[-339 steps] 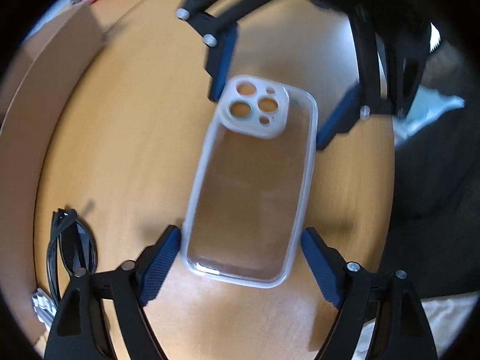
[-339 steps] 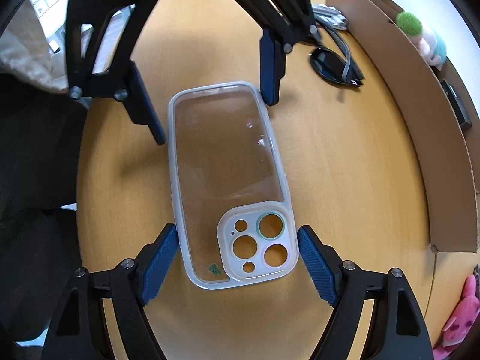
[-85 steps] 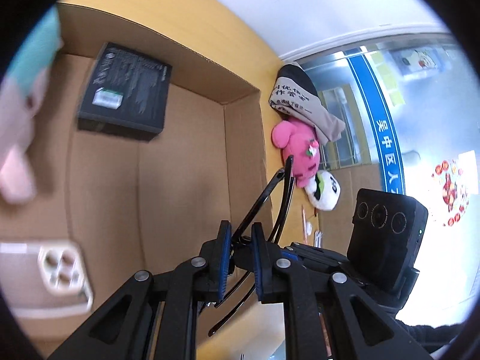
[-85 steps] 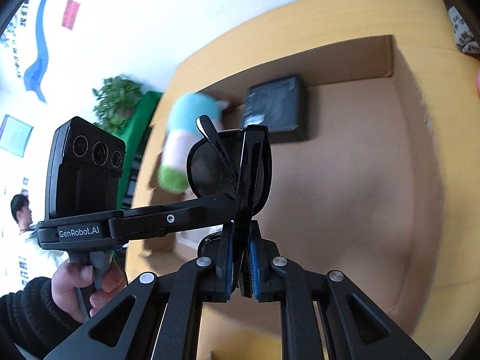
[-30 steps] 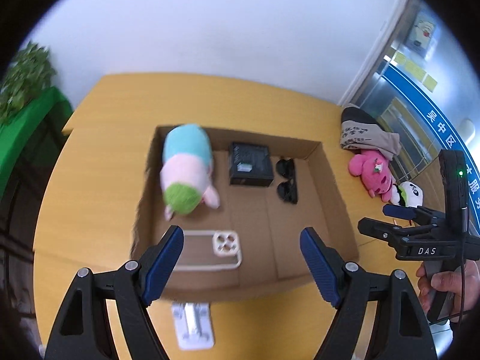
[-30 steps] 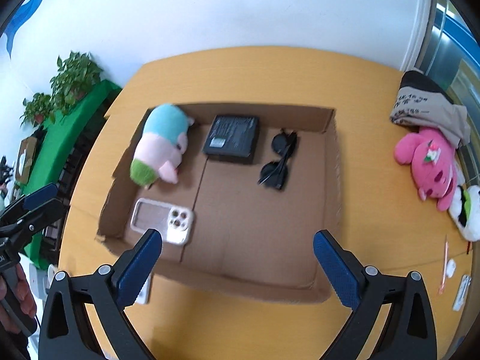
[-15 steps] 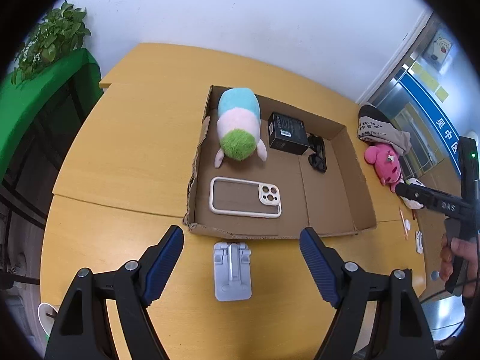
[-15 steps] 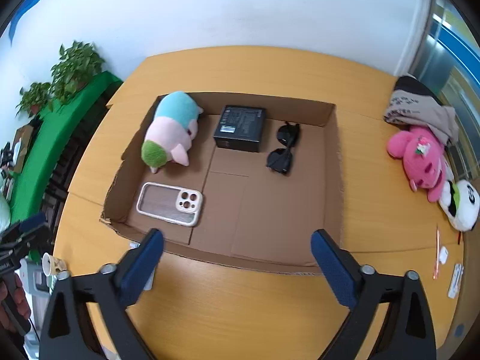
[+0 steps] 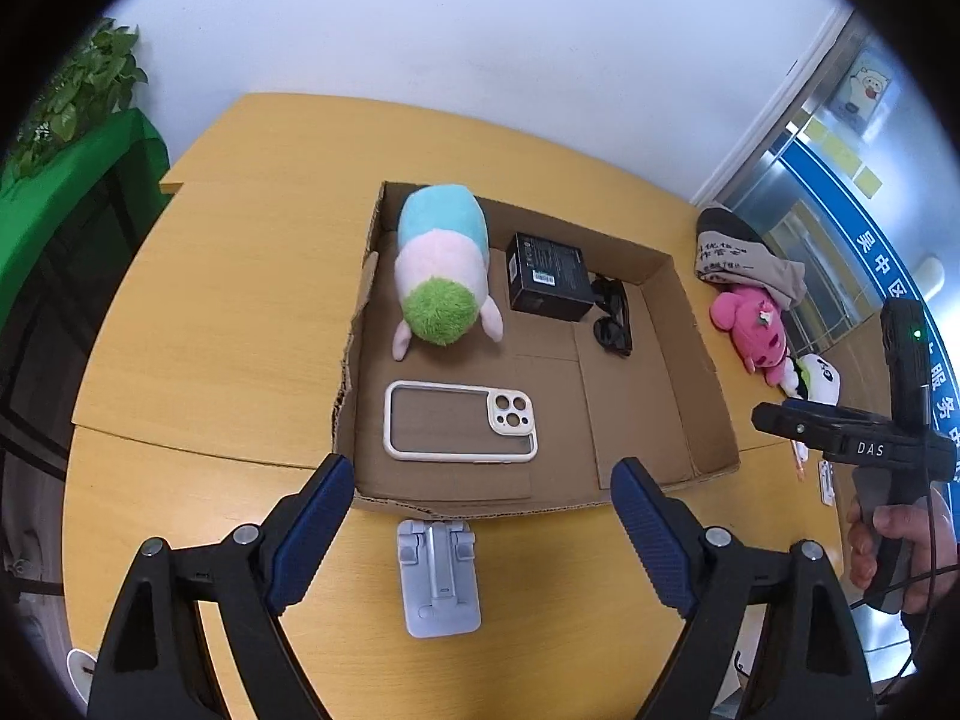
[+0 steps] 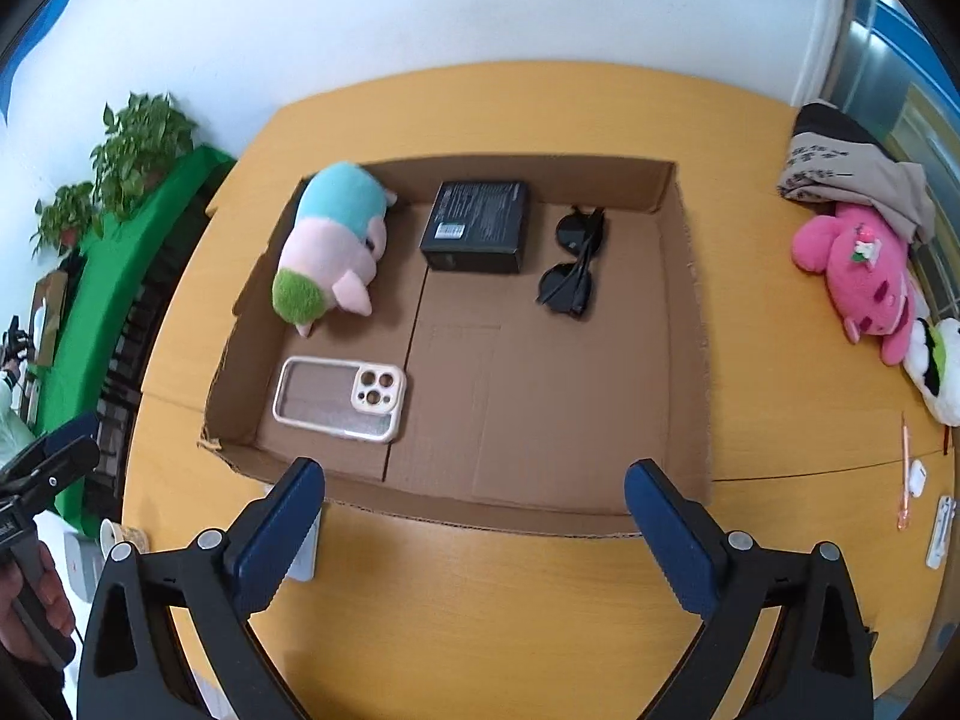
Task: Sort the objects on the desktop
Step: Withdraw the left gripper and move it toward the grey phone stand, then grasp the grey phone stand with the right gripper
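Left wrist view: I see my left gripper (image 9: 480,498) low in the frame, its blue pads spread and the jaws opening further, nothing between them. Just above them, at lower centre, a pale grey phone stand (image 9: 439,576) lies flat on the wooden table (image 9: 228,312), just beside the near wall of the cardboard box (image 9: 678,276). Inside the box, the clear phone case (image 9: 459,420) lies flat at centre, camera cutout toward the right. Above it sits the plush toy (image 9: 443,276) (blue, pink and green), and to its right the black box (image 9: 549,283) with the folded sunglasses (image 9: 613,324) touching its right side. At the right edge of the frame a hand (image 9: 894,546) grips the handle of the other gripper.

In the right wrist view, my right gripper (image 10: 474,528) is also released, jaws opening wide and empty, hanging over the near wall of the cardboard box (image 10: 690,312). The phone case (image 10: 341,399) is left of centre, the plush toy (image 10: 330,240) above it, the black box (image 10: 477,234) at upper centre and the sunglasses (image 10: 573,270) just beside it, slightly apart here. A pink plush (image 10: 858,276) lies outside the box at the right, partly under a folded cloth (image 10: 852,174). A potted plant (image 10: 138,150) stands at the upper left.
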The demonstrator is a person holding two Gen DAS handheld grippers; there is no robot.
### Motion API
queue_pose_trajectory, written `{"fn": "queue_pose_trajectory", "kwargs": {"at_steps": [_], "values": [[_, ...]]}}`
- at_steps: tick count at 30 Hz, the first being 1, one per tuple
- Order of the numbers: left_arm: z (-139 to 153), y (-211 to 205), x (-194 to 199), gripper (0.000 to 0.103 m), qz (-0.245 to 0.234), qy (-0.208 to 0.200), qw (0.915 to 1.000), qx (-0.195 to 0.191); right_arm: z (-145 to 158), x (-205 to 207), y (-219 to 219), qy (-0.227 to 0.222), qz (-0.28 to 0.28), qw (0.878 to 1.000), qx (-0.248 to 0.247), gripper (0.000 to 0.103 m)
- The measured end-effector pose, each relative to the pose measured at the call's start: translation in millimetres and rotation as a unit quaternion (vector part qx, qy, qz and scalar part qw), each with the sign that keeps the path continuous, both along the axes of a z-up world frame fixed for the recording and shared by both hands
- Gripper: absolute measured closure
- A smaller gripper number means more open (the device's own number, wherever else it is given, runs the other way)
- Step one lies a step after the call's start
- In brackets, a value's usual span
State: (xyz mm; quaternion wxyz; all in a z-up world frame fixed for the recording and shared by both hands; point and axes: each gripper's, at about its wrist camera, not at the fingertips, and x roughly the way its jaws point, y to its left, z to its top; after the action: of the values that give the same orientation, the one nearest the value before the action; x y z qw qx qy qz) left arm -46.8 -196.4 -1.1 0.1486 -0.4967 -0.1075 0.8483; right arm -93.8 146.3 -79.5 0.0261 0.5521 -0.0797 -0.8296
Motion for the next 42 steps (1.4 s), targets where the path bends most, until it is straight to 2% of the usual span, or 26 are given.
{"fn": "queue_pose_trajectory", "kwargs": {"at_steps": [5, 7, 15, 18, 20, 22, 24, 28, 30, 31, 33, 35, 38, 40, 42], "values": [[-19, 3, 0, 0.016, -0.019, -0.024, 0.9995, 0.008, -15, -9, -21, -0.014, 0.018, 1.000, -0.004, 0.001], [-32, 9, 5, 0.016, -0.035, -0.034, 0.9988, -0.008, -20, -12, -31, -0.017, 0.029, 0.999, -0.002, 0.001], [-139, 31, 27, 0.016, -0.058, -0.151, 0.9864, -0.028, -25, -18, -63, -0.004, 0.059, 0.998, 0.008, 0.001], [-175, 37, 31, 0.023, -0.057, -0.193, 0.9793, -0.025, -27, -16, -68, -0.008, 0.072, 0.997, 0.013, 0.001], [-189, 37, 32, 0.031, -0.047, -0.204, 0.9776, -0.023, -29, -14, -66, -0.013, 0.073, 0.997, 0.013, 0.001], [-191, 36, 34, 0.036, -0.042, -0.190, 0.9807, -0.015, -30, -11, -64, -0.017, 0.073, 0.997, 0.013, 0.001], [-189, 35, 35, 0.045, -0.043, -0.178, 0.9829, -0.019, -33, -8, -61, -0.023, 0.070, 0.997, 0.010, 0.001], [-188, 35, 42, 0.049, -0.053, -0.168, 0.9841, -0.022, -44, -3, -58, -0.044, 0.068, 0.997, -0.014, 0.001], [-189, 38, 46, 0.063, -0.064, -0.168, 0.9835, -0.020, -50, 2, -62, -0.055, 0.075, 0.995, -0.034, 0.001], [-189, 39, 50, 0.074, -0.074, -0.169, 0.9827, -0.019, -56, 5, -67, -0.065, 0.080, 0.993, -0.051, 0.001], [-191, 42, 60, 0.076, -0.094, -0.172, 0.9807, -0.005, -71, 12, -74, -0.089, 0.073, 0.988, -0.101, 0.001], [-190, 46, 69, 0.077, -0.111, -0.170, 0.9791, -0.002, -95, 22, -81, -0.125, 0.059, 0.977, -0.159, 0.001], [-189, 47, 79, 0.076, -0.117, -0.174, 0.9777, 0.003, -134, 32, -103, -0.170, 0.064, 0.972, -0.148, 0.002], [-190, 43, 81, 0.075, -0.104, -0.184, 0.9772, 0.015, -147, 31, -115, -0.165, 0.070, 0.973, -0.145, 0.004], [-190, 35, 81, 0.063, -0.084, -0.193, 0.9769, 0.036, -152, 27, -131, -0.144, 0.095, 0.976, -0.134, 0.004]]}}
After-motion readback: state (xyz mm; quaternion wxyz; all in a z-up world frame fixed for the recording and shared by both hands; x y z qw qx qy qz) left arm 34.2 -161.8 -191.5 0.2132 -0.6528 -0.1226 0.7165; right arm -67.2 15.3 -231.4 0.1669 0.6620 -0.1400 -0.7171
